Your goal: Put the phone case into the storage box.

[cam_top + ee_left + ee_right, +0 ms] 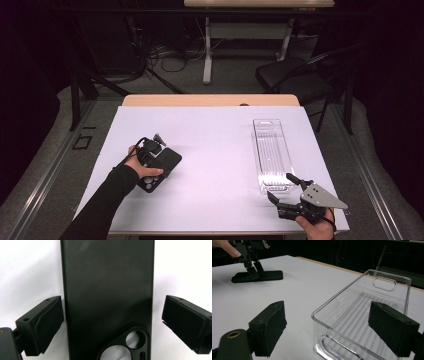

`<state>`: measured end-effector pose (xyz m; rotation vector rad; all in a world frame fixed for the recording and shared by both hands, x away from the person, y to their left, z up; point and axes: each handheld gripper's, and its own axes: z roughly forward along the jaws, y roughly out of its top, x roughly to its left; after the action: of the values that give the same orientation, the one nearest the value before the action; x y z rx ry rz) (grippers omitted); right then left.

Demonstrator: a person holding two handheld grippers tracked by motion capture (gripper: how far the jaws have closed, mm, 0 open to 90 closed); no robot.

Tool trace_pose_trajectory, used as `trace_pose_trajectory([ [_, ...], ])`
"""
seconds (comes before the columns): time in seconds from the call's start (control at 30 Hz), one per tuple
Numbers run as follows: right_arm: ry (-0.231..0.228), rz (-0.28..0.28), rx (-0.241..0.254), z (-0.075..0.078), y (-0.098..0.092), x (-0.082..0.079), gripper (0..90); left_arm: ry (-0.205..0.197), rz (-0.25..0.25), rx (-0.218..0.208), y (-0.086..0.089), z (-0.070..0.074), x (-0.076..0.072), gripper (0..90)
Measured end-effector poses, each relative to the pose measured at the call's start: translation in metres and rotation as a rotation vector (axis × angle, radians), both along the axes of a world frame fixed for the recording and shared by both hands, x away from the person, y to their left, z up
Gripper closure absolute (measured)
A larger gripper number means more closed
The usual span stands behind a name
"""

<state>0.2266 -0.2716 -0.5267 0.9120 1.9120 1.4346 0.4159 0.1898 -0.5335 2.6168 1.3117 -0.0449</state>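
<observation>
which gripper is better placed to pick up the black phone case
Left. The left gripper stands open astride the phone case, one jaw on each side. The right gripper is open at the near end of the clear bin, across the table.

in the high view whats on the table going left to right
left gripper over the black phone case → clear plastic tray → right gripper, jaws open at the tray's near end
</observation>
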Motion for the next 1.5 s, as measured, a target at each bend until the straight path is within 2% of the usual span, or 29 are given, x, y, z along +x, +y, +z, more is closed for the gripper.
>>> trace_pose_trajectory([
  [0.97,0.003,0.005,-0.003,-0.0002,0.0,0.0,13.9,0.007,-0.004,0.09,-0.0048,-0.0038,-0.0017,5.1],
  [1.5,0.004,0.005,-0.006,0.0,-0.0006,0.0,13.9,0.006,-0.01,0.113,-0.0065,-0.0035,-0.0037,7.1],
])
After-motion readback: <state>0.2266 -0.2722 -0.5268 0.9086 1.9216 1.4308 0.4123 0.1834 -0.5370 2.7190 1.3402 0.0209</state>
